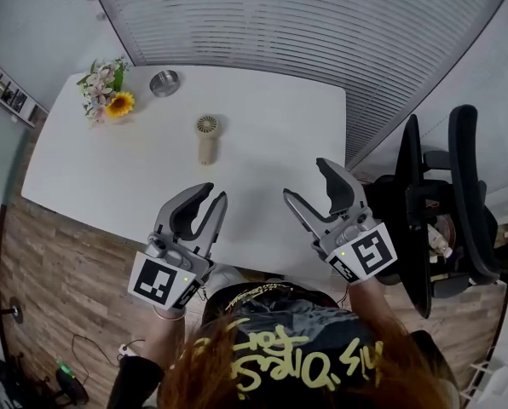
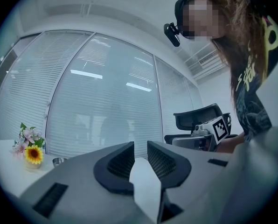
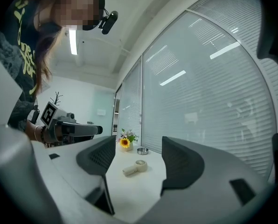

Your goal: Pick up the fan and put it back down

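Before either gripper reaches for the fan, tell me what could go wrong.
1. The fan lies flat on the table, so jaws coming in level may push it away instead of closing round it.
2. The metal bowl and flowers stand beyond it; an overshoot could knock them.
3. The left gripper is only narrowly open, perhaps too little for the fan's head.

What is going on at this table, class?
A person holds a two-jaw gripper in each hand over the near edge of the white table. The left gripper and right gripper are both empty, jaws apart. The small beige handheld fan lies flat on the table beyond them, untouched. A bunch of flowers and a small round metal bowl sit near the far corner.
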`<action>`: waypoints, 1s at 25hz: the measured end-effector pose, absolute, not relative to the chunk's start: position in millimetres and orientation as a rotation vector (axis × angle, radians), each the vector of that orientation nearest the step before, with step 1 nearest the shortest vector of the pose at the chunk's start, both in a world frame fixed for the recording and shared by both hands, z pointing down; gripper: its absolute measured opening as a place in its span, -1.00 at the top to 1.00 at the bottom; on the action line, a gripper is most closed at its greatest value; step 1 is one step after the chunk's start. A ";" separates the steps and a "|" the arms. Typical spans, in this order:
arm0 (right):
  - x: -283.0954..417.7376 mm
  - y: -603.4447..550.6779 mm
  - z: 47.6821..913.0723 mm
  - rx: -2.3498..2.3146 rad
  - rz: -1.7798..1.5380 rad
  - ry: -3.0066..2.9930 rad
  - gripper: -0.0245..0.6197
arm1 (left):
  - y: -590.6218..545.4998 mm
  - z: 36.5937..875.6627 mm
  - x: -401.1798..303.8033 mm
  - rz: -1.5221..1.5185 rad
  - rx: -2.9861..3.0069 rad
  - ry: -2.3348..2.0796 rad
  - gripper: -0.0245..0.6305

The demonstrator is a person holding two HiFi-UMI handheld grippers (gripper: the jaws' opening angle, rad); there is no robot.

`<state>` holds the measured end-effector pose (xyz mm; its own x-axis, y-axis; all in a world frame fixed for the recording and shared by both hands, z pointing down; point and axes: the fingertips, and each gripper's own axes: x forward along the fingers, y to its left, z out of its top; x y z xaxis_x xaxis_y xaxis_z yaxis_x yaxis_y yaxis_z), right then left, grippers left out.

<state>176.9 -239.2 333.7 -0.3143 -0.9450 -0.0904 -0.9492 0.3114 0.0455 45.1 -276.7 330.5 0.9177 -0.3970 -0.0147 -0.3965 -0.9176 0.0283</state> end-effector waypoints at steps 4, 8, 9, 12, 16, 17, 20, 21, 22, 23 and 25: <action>173.5 -235.9 333.0 -1.769 0.137 2.532 -0.05 | -272.0 329.7 44.8 -0.043 3.057 -0.655 0.70; 168.7 -235.4 334.4 -1.744 0.134 2.550 -0.05 | -271.0 331.8 42.7 -0.018 3.051 -0.657 0.70; 167.4 -235.2 335.0 -1.739 0.133 2.554 -0.05 | -271.4 332.5 42.2 -0.013 3.051 -0.659 0.70; 162.5 -235.3 336.1 -1.715 0.129 2.572 -0.04 | -272.5 331.4 40.2 -0.013 3.049 -0.669 0.70; 152.3 -237.2 337.4 -1.674 0.136 2.607 -0.02 | -274.9 327.7 37.6 -0.021 3.056 -0.674 0.70; 150.1 -237.7 338.5 -1.671 0.139 2.614 -0.02 | -275.5 327.6 37.3 -0.021 3.056 -0.672 0.70; 145.3 -238.8 340.8 -1.663 0.153 2.635 0.07 | -277.3 327.7 36.9 -0.018 3.056 -0.670 0.70; 144.8 -239.0 341.0 -1.662 0.156 2.639 0.07 | -277.6 327.7 37.4 -0.016 3.056 -0.669 0.70; 145.1 -239.1 341.2 -1.664 0.156 2.639 0.09 | -277.7 327.6 38.1 -0.015 3.057 -0.669 0.70; 146.4 -239.1 341.4 -1.671 0.153 2.635 0.14 | -277.6 327.7 39.1 -0.016 3.057 -0.668 0.70; 149.8 -238.3 341.7 -1.683 0.145 2.622 0.19 | -276.9 328.9 41.3 -0.020 3.056 -0.665 0.70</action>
<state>149.8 -238.3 341.7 -0.4174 -0.9061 -0.0695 -0.9082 0.4133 0.0660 41.3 -276.9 328.9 0.9094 -0.4158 -0.0093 -0.4156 -0.9094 0.0164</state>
